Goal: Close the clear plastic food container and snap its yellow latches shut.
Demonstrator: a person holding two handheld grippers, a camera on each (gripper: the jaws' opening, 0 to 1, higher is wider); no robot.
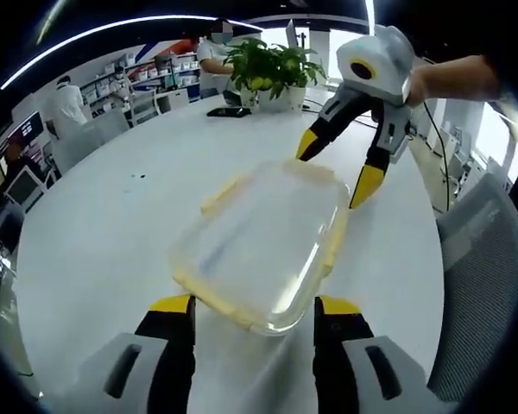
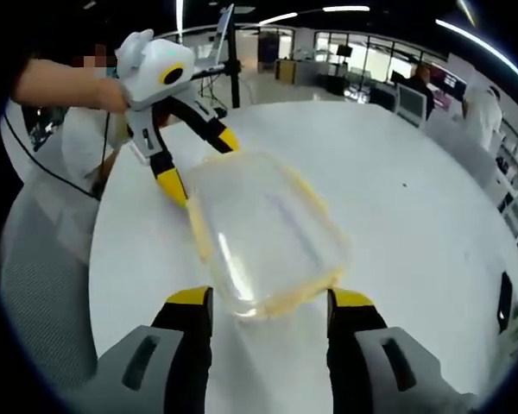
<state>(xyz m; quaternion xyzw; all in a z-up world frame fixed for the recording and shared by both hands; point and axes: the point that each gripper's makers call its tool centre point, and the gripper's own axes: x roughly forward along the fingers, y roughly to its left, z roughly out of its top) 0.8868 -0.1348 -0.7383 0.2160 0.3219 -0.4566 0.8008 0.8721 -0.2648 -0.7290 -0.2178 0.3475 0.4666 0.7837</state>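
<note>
Your clear container (image 1: 263, 246) sits on the white desk (image 1: 104, 233) with its lid on (yellow latches (image 1: 335, 246) along the edges). Your left gripper (image 1: 252, 309) and right gripper (image 2: 268, 302) face each other across it, jaws spread, one at each end.

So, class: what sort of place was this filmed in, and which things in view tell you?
Probably an open-plan office or lab: a large round white table, grey mesh office chairs, computer monitors on distant desks, and a potted green plant.
</note>
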